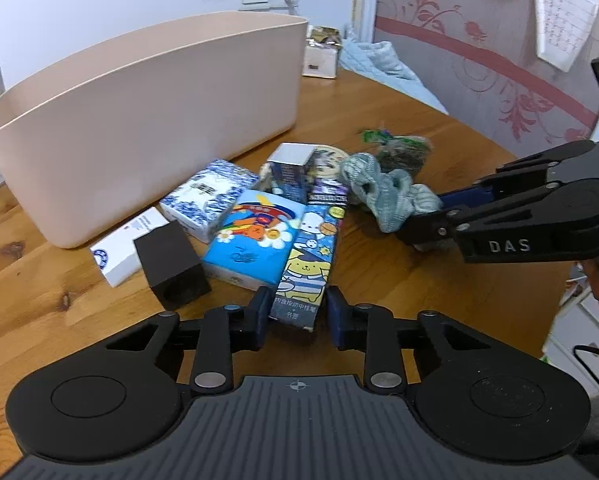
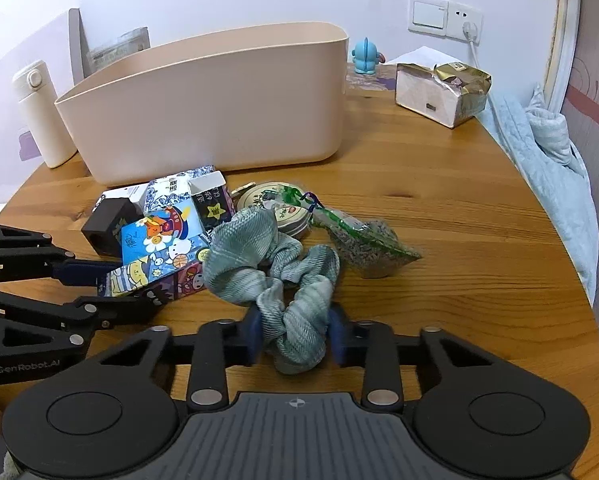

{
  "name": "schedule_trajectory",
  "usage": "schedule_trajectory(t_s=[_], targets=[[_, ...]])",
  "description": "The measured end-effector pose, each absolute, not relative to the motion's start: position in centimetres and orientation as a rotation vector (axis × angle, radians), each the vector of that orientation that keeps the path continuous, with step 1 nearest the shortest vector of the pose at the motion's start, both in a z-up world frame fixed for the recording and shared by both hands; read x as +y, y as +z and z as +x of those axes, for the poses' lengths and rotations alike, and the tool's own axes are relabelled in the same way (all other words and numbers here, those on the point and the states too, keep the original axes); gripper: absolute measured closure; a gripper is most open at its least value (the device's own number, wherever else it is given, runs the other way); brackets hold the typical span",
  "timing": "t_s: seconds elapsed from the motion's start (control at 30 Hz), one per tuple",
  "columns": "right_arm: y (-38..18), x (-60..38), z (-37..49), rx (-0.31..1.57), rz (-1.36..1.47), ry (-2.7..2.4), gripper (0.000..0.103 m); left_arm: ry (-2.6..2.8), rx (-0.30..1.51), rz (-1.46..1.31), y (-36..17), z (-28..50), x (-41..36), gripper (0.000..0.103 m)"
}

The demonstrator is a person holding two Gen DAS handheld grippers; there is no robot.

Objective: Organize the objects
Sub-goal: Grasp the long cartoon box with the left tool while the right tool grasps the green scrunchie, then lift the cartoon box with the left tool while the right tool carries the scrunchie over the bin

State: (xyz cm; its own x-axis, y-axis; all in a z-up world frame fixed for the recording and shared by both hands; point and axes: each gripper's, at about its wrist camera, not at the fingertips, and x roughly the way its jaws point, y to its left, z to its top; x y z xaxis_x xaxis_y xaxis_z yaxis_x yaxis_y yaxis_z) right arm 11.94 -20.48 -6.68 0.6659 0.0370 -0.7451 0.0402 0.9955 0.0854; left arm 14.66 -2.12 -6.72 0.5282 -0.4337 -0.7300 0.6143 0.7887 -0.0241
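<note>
A long cartoon-printed pen box (image 1: 309, 256) lies on the wooden table (image 1: 419, 304), pointing away from me. My left gripper (image 1: 297, 314) is shut on its near end, one blue pad on each side. From the right wrist view the left gripper (image 2: 135, 286) reaches in from the left, clamped on that box (image 2: 159, 270). A grey-green fabric scrunchie (image 2: 267, 264) lies beside the box. My right gripper (image 2: 297, 332) is shut on its near loop. In the left wrist view, the right gripper (image 1: 431, 216) holds the scrunchie (image 1: 383, 192) from the right.
A tall beige bin (image 2: 219, 100) stands behind the pile. Around the box lie a blue tissue pack (image 1: 255, 236), a blue-and-white pack (image 1: 207, 196), a black block (image 1: 171, 264), a white box (image 1: 127, 248), a round tin (image 2: 275, 208) and a seed bag (image 2: 363, 248). A white flask (image 2: 43, 116) stands at the left.
</note>
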Motion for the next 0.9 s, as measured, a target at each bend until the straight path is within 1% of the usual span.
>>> schedule_trajectory(t_s=[0.2, 0.5, 0.9], targets=[[-5.9, -20.5, 10.7, 0.822, 0.109, 0.005, 0.078, -0.669, 0.776, 0.248, -6.1, 13.4, -2.1, 0.079], [-3.6, -20.9, 8.7, 0.760, 0.120, -0.012, 0.079, -0.656, 0.728, 0.242, -5.2, 12.2, -2.1, 0.079], [0.4, -21.0, 7.8, 0.668, 0.089, -0.034, 0.079, -0.608, 0.564, 0.213, 0.3, 11.1, 0.4, 0.079]])
